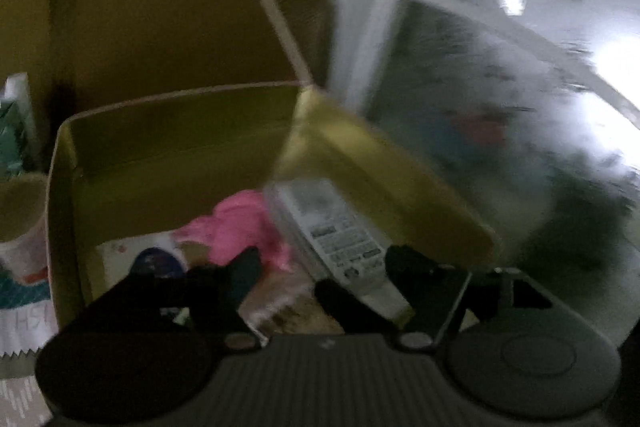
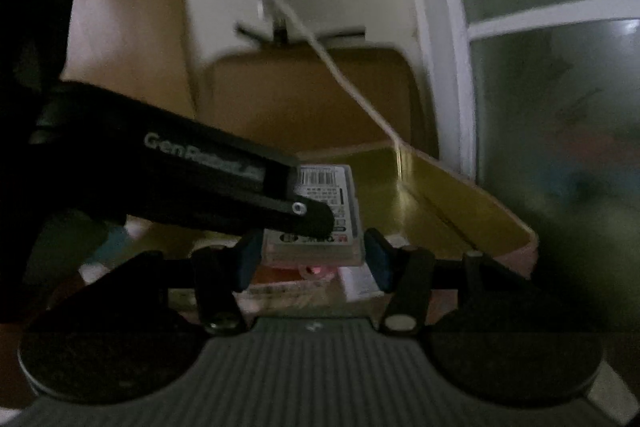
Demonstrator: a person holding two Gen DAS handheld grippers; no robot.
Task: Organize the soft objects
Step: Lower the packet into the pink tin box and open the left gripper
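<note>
A cardboard box [image 1: 168, 163] with gold-lined inner walls stands open. Inside lie a pink soft cloth [image 1: 244, 223], a white labelled packet [image 1: 332, 235] and a blue-and-white item [image 1: 158, 263]. My left gripper [image 1: 320, 267] is open, its fingers over the box's contents, holding nothing. In the right wrist view my right gripper [image 2: 312, 259] has its jaws on both sides of the white labelled packet [image 2: 320, 227], closed on it above the box [image 2: 460, 195]. The black left gripper body [image 2: 180, 171] crosses in front of the packet.
A brown chair back [image 1: 180, 19] stands behind the box. A frosted window with a white frame [image 1: 500, 87] is on the right. Paper bags and packaging [image 1: 20, 227] sit left of the box. A white cable [image 2: 340, 67] hangs over the chair.
</note>
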